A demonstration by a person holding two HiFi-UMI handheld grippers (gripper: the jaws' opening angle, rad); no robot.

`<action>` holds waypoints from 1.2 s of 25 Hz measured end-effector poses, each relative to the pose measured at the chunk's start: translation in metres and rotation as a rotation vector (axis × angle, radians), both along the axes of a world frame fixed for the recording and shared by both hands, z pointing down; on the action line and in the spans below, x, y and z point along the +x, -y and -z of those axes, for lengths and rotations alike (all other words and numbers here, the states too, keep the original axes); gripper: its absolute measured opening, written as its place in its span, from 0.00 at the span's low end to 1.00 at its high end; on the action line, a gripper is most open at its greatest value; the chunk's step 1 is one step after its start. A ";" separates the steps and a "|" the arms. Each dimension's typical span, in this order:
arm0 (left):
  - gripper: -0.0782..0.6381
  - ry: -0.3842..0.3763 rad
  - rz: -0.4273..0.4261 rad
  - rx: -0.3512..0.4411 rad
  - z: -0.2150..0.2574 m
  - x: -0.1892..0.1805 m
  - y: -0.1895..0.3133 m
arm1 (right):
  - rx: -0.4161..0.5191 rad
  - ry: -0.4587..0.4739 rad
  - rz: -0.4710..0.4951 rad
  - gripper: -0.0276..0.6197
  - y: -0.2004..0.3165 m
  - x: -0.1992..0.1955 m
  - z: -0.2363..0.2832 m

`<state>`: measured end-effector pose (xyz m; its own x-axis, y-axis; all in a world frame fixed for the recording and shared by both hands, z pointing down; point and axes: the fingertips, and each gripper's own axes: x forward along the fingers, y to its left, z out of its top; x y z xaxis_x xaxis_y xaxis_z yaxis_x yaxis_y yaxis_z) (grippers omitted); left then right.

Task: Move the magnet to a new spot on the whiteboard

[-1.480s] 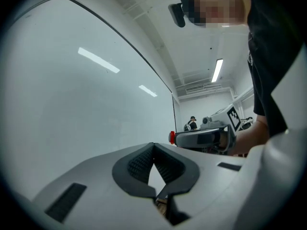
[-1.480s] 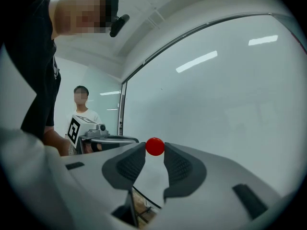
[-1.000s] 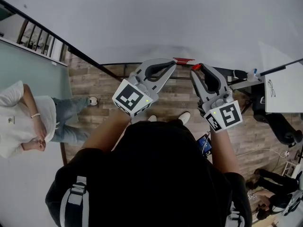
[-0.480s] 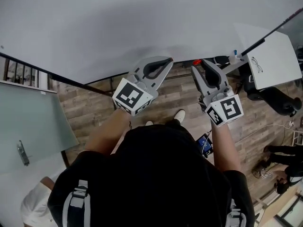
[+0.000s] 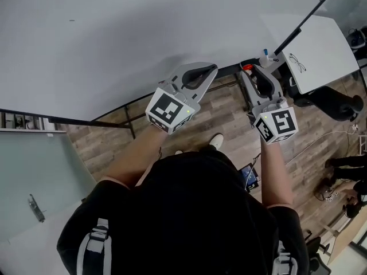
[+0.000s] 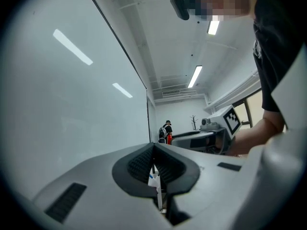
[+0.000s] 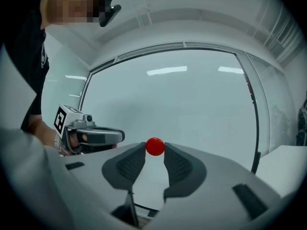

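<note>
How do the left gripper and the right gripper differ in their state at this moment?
On the left gripper the fingers are together; on the right gripper they stand apart. The left gripper holds nothing; the right gripper clamps the red magnet. Both are gray, near the whiteboard.

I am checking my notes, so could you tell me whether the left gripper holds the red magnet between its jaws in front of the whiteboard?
Not quite: it is the right gripper that holds the red magnet between its jaws in front of the whiteboard, as the right gripper view shows. The left gripper has its jaws together on nothing.
</note>
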<state>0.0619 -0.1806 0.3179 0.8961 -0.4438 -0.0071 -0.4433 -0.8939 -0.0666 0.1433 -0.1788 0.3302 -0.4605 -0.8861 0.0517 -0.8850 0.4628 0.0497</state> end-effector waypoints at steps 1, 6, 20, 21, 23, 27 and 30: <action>0.11 -0.001 -0.003 0.001 0.000 0.011 0.004 | 0.000 -0.003 -0.008 0.22 0.005 0.012 0.000; 0.11 -0.013 -0.013 0.008 0.000 0.064 0.028 | 0.002 -0.012 -0.042 0.22 0.031 0.072 -0.001; 0.11 -0.016 -0.009 0.006 -0.021 0.173 0.083 | -0.014 -0.043 -0.083 0.22 0.101 0.180 -0.027; 0.11 -0.015 -0.009 0.004 -0.023 0.179 0.087 | -0.014 -0.046 -0.085 0.22 0.106 0.187 -0.029; 0.11 -0.014 -0.011 0.000 -0.028 0.193 0.095 | -0.014 -0.050 -0.091 0.22 0.116 0.200 -0.035; 0.11 -0.010 -0.019 -0.006 -0.040 0.219 0.107 | -0.015 -0.046 -0.105 0.22 0.135 0.229 -0.044; 0.11 -0.004 -0.019 -0.006 -0.048 0.236 0.115 | -0.026 -0.023 -0.116 0.22 0.147 0.248 -0.049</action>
<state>0.2978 -0.2959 0.3657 0.9045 -0.4263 -0.0077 -0.4260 -0.9028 -0.0591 0.3916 -0.3254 0.3797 -0.3537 -0.9316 0.0843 -0.9314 0.3590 0.0601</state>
